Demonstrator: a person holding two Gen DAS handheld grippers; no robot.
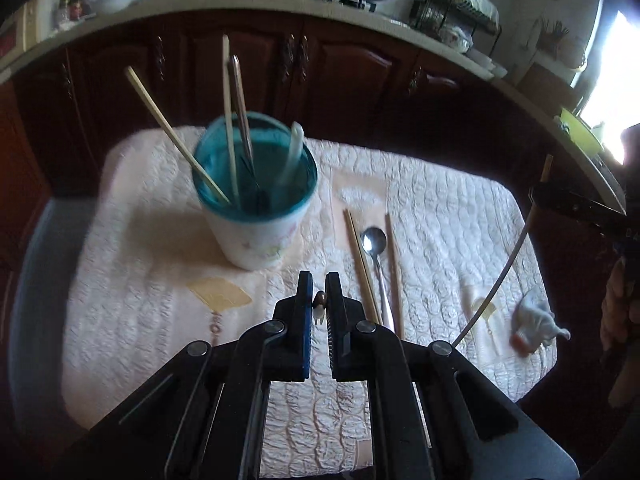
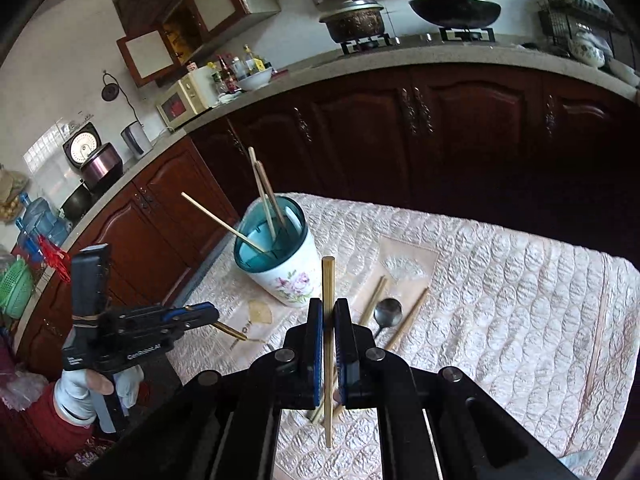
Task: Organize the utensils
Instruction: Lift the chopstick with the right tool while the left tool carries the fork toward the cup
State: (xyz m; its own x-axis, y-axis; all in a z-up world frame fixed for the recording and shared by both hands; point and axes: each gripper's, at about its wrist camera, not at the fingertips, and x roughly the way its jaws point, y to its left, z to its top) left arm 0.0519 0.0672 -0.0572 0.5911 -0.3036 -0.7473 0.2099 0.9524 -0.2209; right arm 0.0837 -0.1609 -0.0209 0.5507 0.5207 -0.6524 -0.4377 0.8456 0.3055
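A white cup with a floral print and a teal inner rim stands upright on the quilted tabletop, toward its far left, holding 3 leaning chopsticks and a white spoon. To its right a metal spoon lies flat between 2 loose chopsticks, bowl end pointing away. The right claw is clenched on 1 wooden chopstick, which stands nearly upright between the pads, its top poking above them and its lower end hanging just over the cloth. The left claw is clamped on a small brown-tipped item; what it is cannot be told from its own view. In the right wrist view it shows at the left, held by a gloved hand and pointing toward the cup with a short brown stick jutting from its tips. A small pale crumpled thing sits near the tabletop's right edge, and a tan patch lies in front of the cup. Behind runs a counter with dark wood cabinets, a pot and a wok.
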